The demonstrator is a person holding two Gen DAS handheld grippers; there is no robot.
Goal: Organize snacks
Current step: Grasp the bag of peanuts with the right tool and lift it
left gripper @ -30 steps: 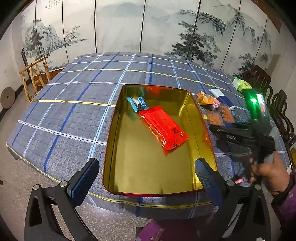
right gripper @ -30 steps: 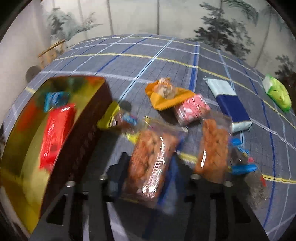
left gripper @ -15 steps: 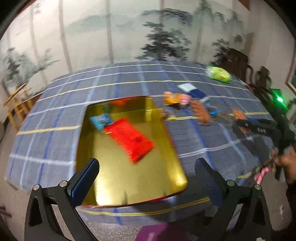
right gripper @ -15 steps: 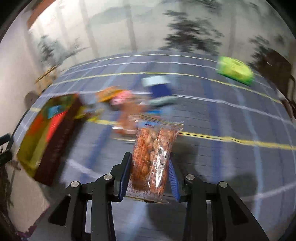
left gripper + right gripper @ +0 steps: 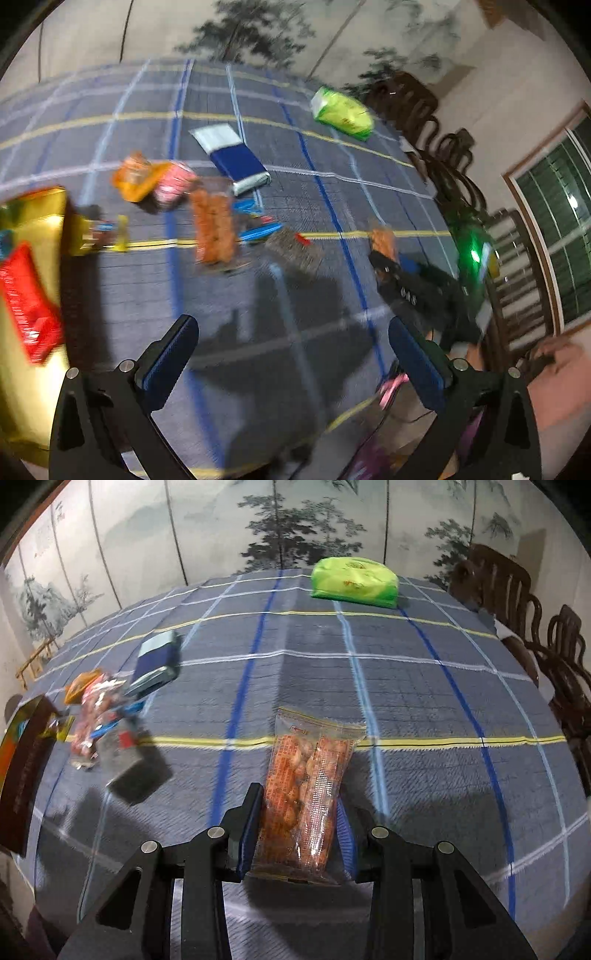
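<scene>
Right wrist view: checked tablecloth lies bare ahead and to the right; far off sits a green bag, a blue-and-white pack at left, a snack pile beside the gold tray. Right gripper clamps a clear peanut packet. Left gripper gapes empty.

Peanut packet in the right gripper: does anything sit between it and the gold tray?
Yes. The peanut packet is clamped in the right gripper. Between it and the gold tray at the far left lie a grey packet and a snack pile; lifted over them, the path looks clear.
</scene>
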